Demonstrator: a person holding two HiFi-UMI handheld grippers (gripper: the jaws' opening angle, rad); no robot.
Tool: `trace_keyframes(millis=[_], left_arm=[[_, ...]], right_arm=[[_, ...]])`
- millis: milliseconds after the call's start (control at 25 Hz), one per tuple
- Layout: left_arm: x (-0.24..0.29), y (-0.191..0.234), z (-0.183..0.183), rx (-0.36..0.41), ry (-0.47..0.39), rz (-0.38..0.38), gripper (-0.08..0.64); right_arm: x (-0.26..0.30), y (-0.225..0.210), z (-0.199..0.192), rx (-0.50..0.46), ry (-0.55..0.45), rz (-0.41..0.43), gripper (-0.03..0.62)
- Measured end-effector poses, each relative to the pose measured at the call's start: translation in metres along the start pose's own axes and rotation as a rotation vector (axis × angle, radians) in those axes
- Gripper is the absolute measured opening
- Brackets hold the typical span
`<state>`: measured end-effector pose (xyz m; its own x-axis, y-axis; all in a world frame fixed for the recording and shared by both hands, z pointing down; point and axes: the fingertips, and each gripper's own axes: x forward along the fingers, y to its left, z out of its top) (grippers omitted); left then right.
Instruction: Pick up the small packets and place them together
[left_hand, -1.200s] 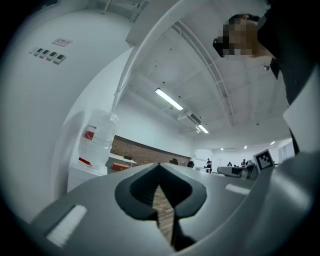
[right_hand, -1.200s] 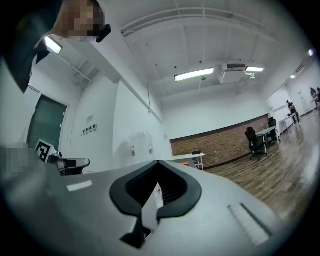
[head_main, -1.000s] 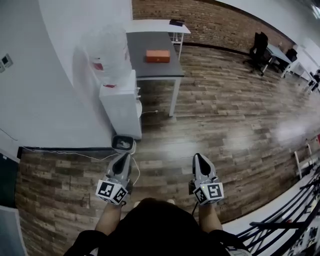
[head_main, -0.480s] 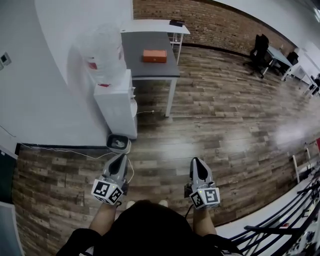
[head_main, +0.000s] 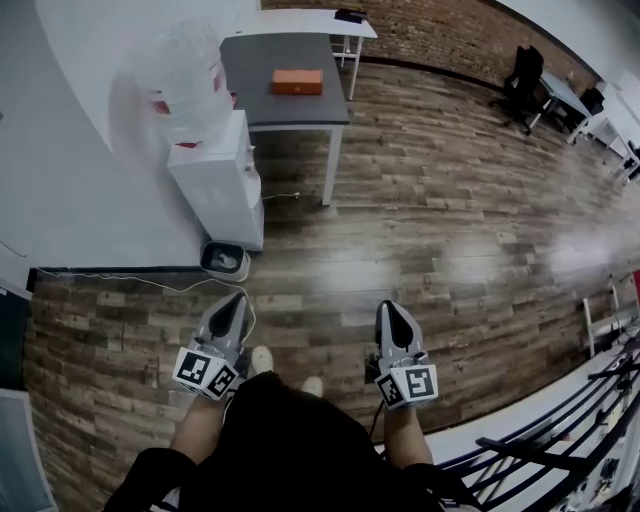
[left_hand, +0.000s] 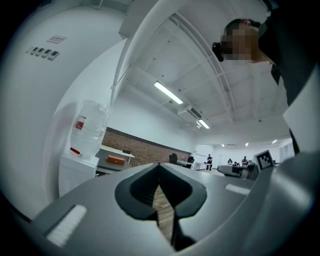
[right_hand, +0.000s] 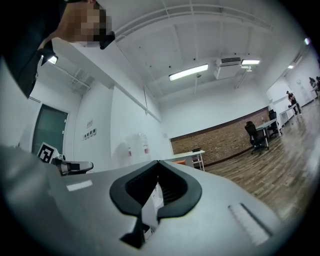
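Note:
No small packets show in any view. In the head view my left gripper (head_main: 238, 297) and right gripper (head_main: 388, 305) are held side by side above the wooden floor, in front of the person's body. Both point forward toward the room. The left gripper (left_hand: 159, 164) has its jaws together with nothing between them. The right gripper (right_hand: 158, 161) also has its tips meeting and holds nothing. An orange box (head_main: 298, 81) lies on a grey table (head_main: 250, 70) far ahead; it appears small in the left gripper view as the orange box (left_hand: 116, 160).
A white water dispenser (head_main: 215, 185) with a clear bottle (head_main: 185, 75) stands by the left wall, a small bin (head_main: 225, 261) at its foot. A cable (head_main: 120, 283) runs along the floor. A black chair (head_main: 522, 75) and desks are far right; a railing (head_main: 560, 440) is lower right.
The table, dispenser and bin have slid up and left in the head view. The person's shoes now show between the grippers. Both grippers stay shut.

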<state>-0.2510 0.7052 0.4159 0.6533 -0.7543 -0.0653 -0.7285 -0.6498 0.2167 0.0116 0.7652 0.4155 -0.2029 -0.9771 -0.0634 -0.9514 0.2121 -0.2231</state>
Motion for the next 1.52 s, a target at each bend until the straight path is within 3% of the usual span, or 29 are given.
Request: trace_keyframes(millis=[200,440,600,960,1200,1520], left_arm=[[0.024,0.01,0.003,0.009,-0.024,-0.013,-0.002],[0.08,0.052,0.011,-0.018,-0.065,-0.011,-0.002],[0.115,0.07,0.025,-0.006,-0.091,-0.052,-0.002],[0.152,0.105,0.028,-0.021,-0.062,-0.147,-0.002],[0.165,0.118,0.016,-0.04,-0.045,-0.125,-0.002],[0.213,0.131,0.013,-0.015,-0.036,-0.071,-0.002]], right_arm=[[0.013,-0.027,0.001,0.077,0.016,-0.059,0.002],[0.056,-0.048,0.014,0.049,0.003,-0.12,0.002],[0.091,-0.057,0.02,0.062,-0.011,-0.158,0.002],[0.169,-0.037,0.018,0.028,0.012,-0.135,0.002],[0.193,-0.036,0.009,0.039,0.036,-0.115,0.002],[0.24,-0.082,0.011,0.07,0.022,-0.088,0.002]])
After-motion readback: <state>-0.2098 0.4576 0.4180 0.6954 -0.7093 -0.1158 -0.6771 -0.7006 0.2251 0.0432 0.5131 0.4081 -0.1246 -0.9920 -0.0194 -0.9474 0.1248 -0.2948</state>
